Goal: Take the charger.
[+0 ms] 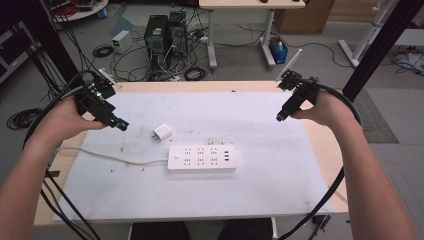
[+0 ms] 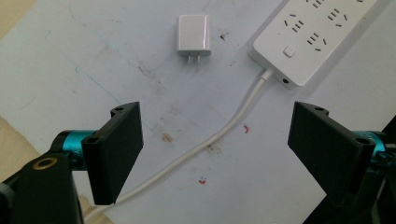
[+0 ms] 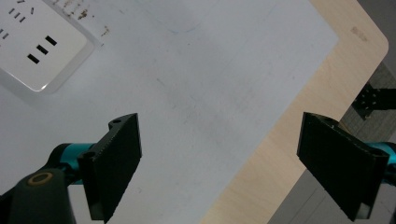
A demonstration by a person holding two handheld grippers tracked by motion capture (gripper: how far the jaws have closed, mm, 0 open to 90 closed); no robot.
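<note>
White charger (image 1: pixel 162 133) just beside power strip (image 1: pixel 201 159); left tongs (image 1: pixel 122 125), right tongs (image 1: pixel 279 118) empty above mat.

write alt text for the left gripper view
The left gripper hangs open and empty above a stained white mat. Ahead lie a white plug-in charger, prongs toward the camera, and one end of a white power strip whose cord runs back between the jaws.

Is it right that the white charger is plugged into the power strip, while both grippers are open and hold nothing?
Not quite. The white charger is not plugged in: it lies loose on the white mat, apart from the power strip, with its two prongs bare, as the left gripper view shows. The rest holds: the left gripper and the right gripper are open and hold nothing.
</note>
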